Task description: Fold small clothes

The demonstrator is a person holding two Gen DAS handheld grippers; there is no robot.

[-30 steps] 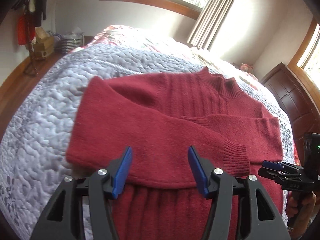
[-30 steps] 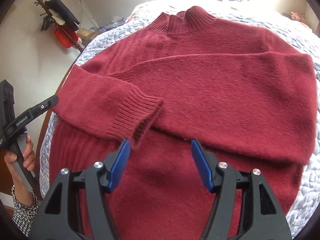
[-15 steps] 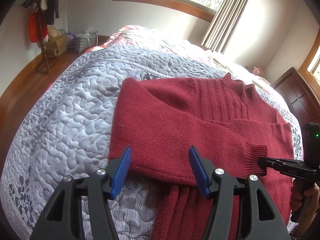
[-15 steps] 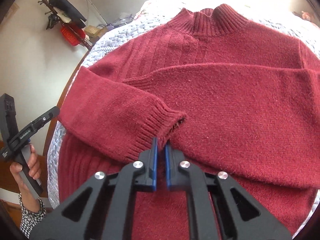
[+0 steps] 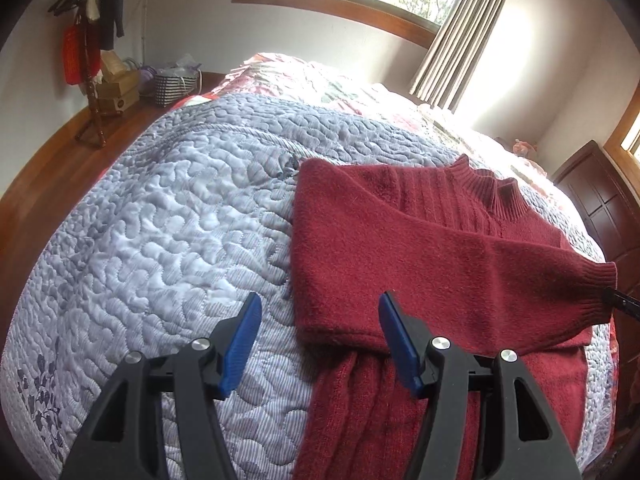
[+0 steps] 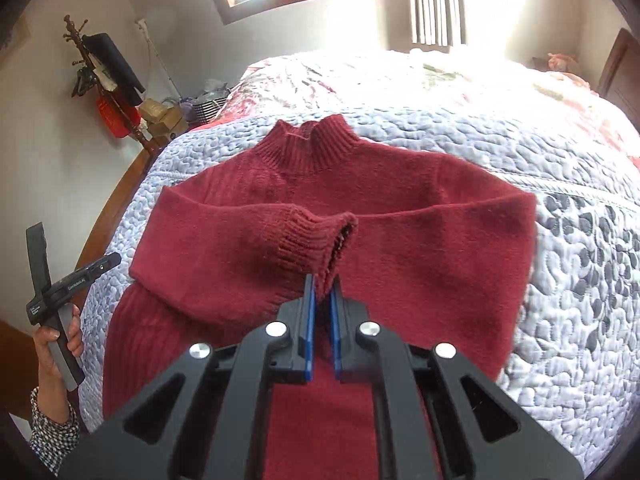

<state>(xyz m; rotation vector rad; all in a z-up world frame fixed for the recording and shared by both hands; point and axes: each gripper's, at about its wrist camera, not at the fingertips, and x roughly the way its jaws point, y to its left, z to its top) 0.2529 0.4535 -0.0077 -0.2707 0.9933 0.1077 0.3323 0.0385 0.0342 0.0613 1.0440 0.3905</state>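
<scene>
Sweater [image 6: 420,248], dark red with a ribbed high collar, lay flat across the grey quilted bedspread [image 5: 160,220] of the bed, its collar pointing toward the window. Going from the left of my right wrist view: a coat stand [image 6: 100,76] stood by the wall with a red bag and dark clothes hung on it, and below it my left hand [image 6: 54,344], in a checked sleeve, held my left claw [image 6: 96,266] off the edge of the bed, just beside the sweater's left side. In its own camera that left claw [image 5: 316,340] was spread wide and gripped nothing, hovering over the bedspread and the sweater's lower left edge. Next came the folded sleeve [image 6: 248,248], laid across the chest, with its ribbed cuff [image 6: 316,240] lifted a little off the body of the garment. My right claw [image 6: 322,292] was pressed together on the lower edge of that cuff, the blue pads [image 6: 309,312] pinching the knit between them. Further right, the other sleeve lay folded flat across the front, and past it the bedspread showed a darker pebbled pattern. A dark wooden headboard [image 5: 600,200] stood at the far right.
</scene>
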